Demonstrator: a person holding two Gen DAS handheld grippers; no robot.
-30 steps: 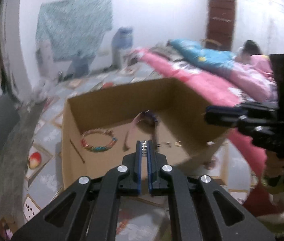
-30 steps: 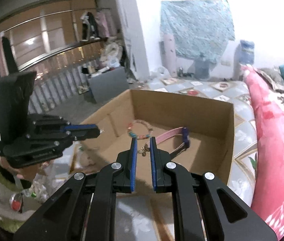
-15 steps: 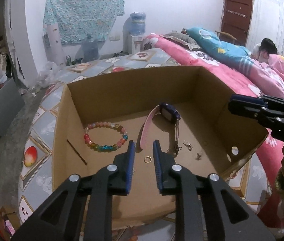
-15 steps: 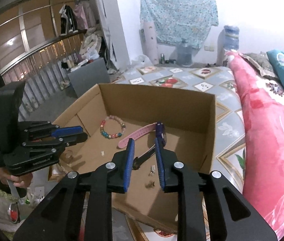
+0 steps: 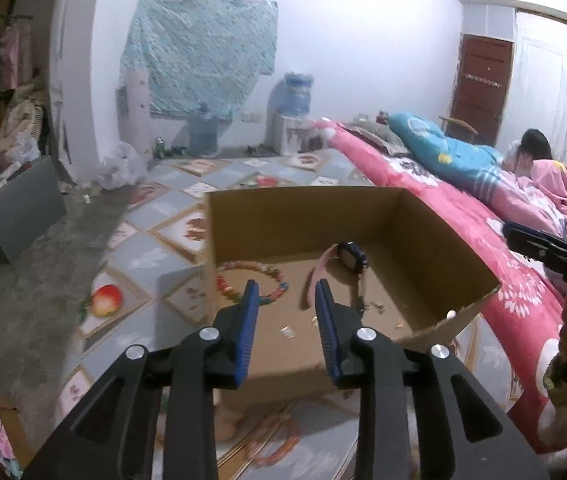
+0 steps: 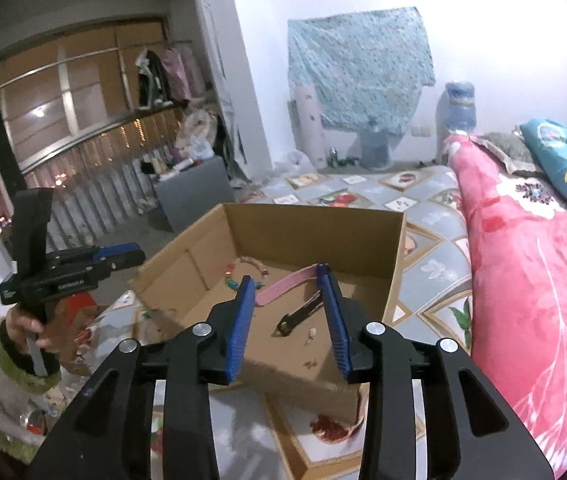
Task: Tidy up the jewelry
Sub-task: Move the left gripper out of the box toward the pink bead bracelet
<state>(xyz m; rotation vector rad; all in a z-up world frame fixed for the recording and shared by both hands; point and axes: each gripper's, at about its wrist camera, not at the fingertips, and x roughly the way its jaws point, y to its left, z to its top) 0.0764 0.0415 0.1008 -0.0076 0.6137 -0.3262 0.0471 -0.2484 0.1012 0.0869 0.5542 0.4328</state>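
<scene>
At far left, a grey panel (image 5: 23,210) leans by the wall. In frame centre, the cardboard box (image 5: 303,208) holds a beaded bracelet (image 5: 253,282), pink watch (image 5: 335,260) and small earrings (image 5: 379,309). Both the left hand-held gripper (image 5: 286,294) and right hand-held gripper (image 6: 286,290) have just been opening, empty. A pink bed (image 5: 483,216) flanks the right.

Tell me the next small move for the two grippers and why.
Probably pull both back from the cardboard box and go for another piece outside it. The left gripper and right gripper have just been opening, nothing between the jaws, while small charms, the bead bracelet and pink watch already lie inside.
</scene>
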